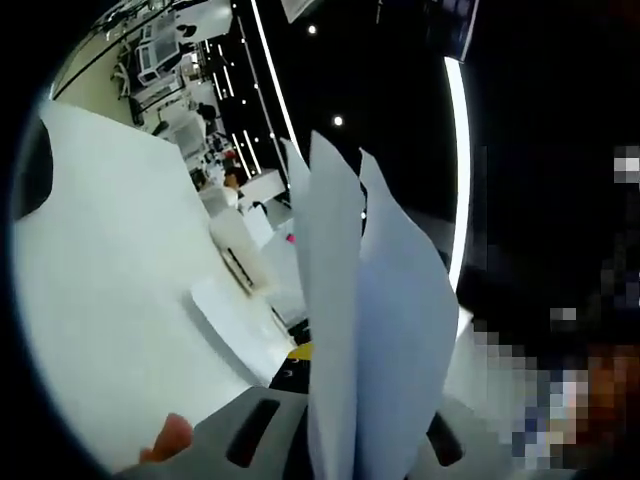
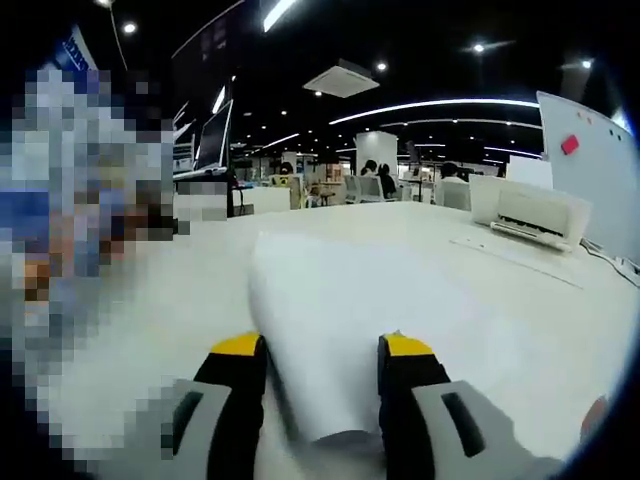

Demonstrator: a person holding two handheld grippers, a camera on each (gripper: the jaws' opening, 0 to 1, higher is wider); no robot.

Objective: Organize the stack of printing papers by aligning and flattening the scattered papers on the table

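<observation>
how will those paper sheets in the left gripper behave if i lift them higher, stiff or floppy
Probably floppy: the sheets fan apart above the left gripper, edges splayed. Likely light, since they stand up from one pinch at the bottom. They may slide against each other, as their tops are already uneven. The curled sheet between the right gripper's jaws suggests easy bending too.
</observation>
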